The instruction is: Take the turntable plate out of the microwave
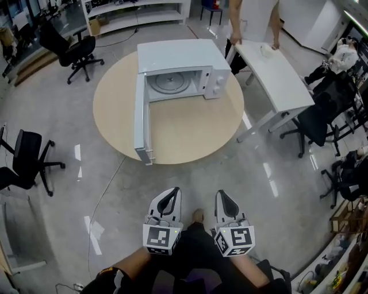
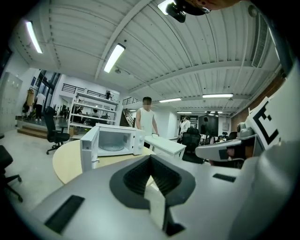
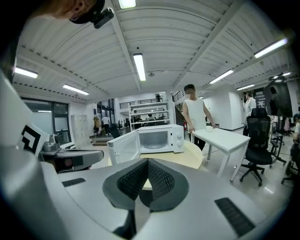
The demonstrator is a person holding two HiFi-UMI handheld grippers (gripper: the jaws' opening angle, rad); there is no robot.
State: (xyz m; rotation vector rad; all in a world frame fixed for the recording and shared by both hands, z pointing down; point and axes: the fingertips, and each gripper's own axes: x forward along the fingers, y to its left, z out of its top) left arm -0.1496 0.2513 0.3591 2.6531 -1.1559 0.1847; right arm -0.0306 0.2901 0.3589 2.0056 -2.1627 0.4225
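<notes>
So both tongs, the left gripper (image 1: 171, 194) and right gripper (image 1: 225, 196), sit at the bottom of the frame with jaws pressed together on nothing, well short of the round table (image 1: 190, 135). The turntable plate (image 1: 172, 84) lies flat inside the microwave (image 1: 181, 57) at top centre, with the door (image 1: 140, 118) swung wide to the left. I'd open one gripper early, go in low and level, pinch the plate's near rim and lift before pulling out.

The far part of the turntable plate (image 1: 172, 83) is hidden under the microwave (image 1: 178, 54) roof; the standing person (image 1: 253, 17) is cut off by the top edge.
</notes>
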